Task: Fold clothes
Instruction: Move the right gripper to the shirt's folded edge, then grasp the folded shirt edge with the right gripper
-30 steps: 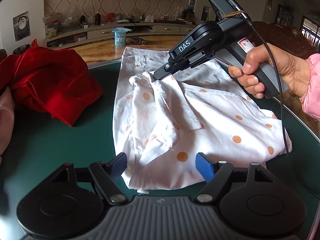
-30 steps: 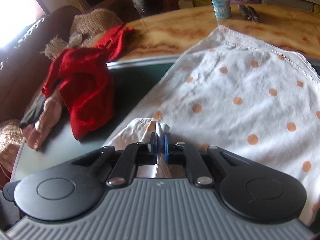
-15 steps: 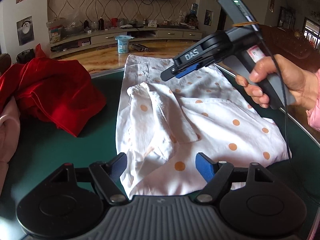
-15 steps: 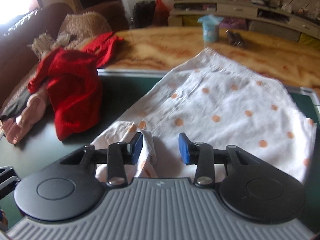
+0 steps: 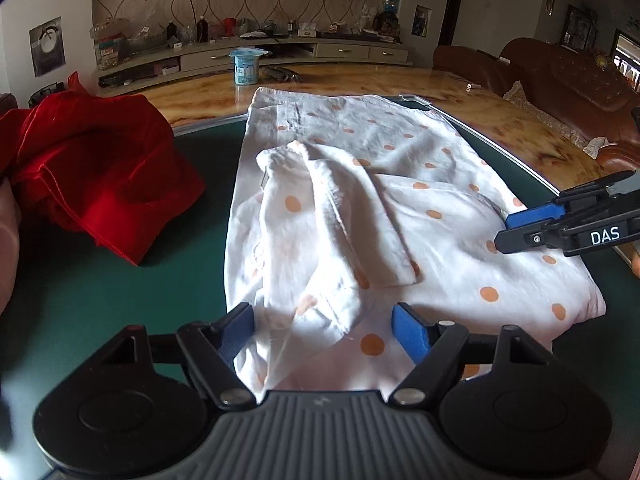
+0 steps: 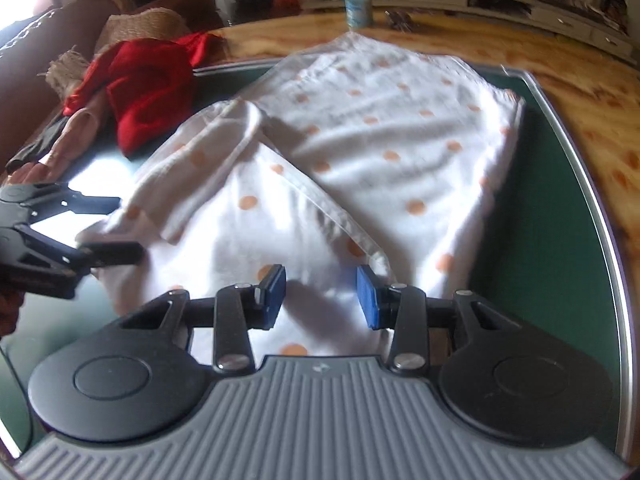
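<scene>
Garment: a white shirt with orange dots (image 5: 400, 208) lies spread on the dark green mat (image 5: 100, 300) of the worktop, partly folded, one sleeve laid diagonally across its middle.
Sleeve: the folded-in sleeve (image 5: 344, 216) runs from near the shirt's left edge down toward the near hem; its cuff end lies flat on the body of the shirt.
Far edge: the shirt's far end reaches past the mat onto the wooden worktop (image 5: 360, 80).
Left claw: the left claw (image 5: 323, 330) is wide open, its blue pads standing on either side of the shirt's near hem, gripping nothing.
Right claw: the right claw (image 6: 321, 297) is open too, pads apart above the shirt's near right edge, nothing between them; in the left wrist view it (image 5: 506, 230) shows at the right, over the shirt's side.
Other clothes: a red garment (image 5: 100, 168) lies bunched on the mat to the left of the shirt, apart from it; something pink (image 6: 78, 128) lies beside it.
Background: a small blue-and-white cup (image 5: 246, 68) stands on the wooden worktop beyond the shirt.
</scene>
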The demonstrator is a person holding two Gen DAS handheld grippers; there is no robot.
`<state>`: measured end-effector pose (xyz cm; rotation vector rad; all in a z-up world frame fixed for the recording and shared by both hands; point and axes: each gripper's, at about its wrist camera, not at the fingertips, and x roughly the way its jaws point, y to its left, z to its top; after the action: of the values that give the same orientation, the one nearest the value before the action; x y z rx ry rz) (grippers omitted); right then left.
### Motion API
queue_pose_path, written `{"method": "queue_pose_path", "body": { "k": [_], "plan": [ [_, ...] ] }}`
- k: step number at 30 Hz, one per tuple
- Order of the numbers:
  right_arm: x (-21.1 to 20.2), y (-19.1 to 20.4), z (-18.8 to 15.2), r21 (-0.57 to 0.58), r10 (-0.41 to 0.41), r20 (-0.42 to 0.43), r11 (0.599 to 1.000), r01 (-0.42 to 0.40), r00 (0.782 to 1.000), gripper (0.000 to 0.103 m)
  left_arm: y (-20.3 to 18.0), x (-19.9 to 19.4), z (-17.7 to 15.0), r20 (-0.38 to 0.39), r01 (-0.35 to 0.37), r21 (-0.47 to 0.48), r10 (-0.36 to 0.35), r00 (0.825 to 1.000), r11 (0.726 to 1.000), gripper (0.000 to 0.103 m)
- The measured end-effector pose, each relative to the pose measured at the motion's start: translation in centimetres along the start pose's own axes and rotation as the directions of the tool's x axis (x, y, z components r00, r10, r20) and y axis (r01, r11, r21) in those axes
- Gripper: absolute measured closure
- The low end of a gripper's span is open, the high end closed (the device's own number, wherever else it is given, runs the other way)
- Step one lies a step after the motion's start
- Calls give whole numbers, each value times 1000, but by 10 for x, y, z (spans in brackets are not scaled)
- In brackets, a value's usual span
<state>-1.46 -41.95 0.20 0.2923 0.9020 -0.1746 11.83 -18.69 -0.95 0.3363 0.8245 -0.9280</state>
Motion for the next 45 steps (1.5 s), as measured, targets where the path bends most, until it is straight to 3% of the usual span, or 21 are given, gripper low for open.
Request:
{"method": "queue_pose_path", "body": {
  "k": [5,8,11,13,17,23,24,25,26,27,32,35,39,41,42,45],
  "plan": [
    [-15,10,-3,-70,-24,24,997,26,999,58,-1,-13,1,-15,8,52,-8,1000,999,22],
    [-41,25,-12,-136,35,87,990,-23,996,57,-2,-25,0,-21,24,94,-22,1000,995,22],
    [-53,53,-29,-278,95,79,958,-69,992,51,-3,-36,0,-27,39,135,-36,999,990,22],
    [-54,79,-43,-408,73,67,912,-39,995,51,-4,-44,-1,-32,52,165,-48,998,985,22],
    [-43,115,-60,-629,-19,68,775,58,997,51,-19,-52,-3,-71,114,272,-98,993,956,22],
    [-18,133,-79,-819,-149,93,550,160,985,52,-41,-45,-7,-133,155,416,-108,985,896,21],
    [-17,133,-83,-834,-150,98,526,164,984,60,-43,-42,-7,-139,157,429,-107,984,890,21],
    [-16,132,-82,-837,-148,94,525,158,985,69,-43,-40,-7,-140,158,437,-107,984,885,21],
    [-15,130,-78,-827,-152,89,539,158,984,87,-44,-39,-7,-137,156,446,-105,985,882,21],
    [-16,127,-72,-811,-149,90,563,160,985,92,-44,-37,-6,-135,153,454,-102,986,878,21],
    [-30,103,-32,-673,-66,30,737,69,997,94,-48,-29,1,-104,114,495,-71,992,862,20],
    [-38,91,-14,-614,-28,10,789,28,1000,94,-51,-24,7,-88,82,529,-42,995,844,21],
    [-46,81,1,-572,-1,6,820,5,1000,94,-52,-15,12,-88,59,583,-9,996,810,27],
    [-47,78,4,-562,3,-2,827,-4,1000,94,-50,-12,15,-94,66,593,-13,996,803,41],
    [-47,76,4,-557,4,-2,831,-4,1000,94,-48,-9,17,-95,66,589,-12,995,805,54],
    [-47,74,3,-539,13,-4,842,-13,1000,93,-43,-4,18,-99,75,581,-21,995,810,66]
  ]
}}
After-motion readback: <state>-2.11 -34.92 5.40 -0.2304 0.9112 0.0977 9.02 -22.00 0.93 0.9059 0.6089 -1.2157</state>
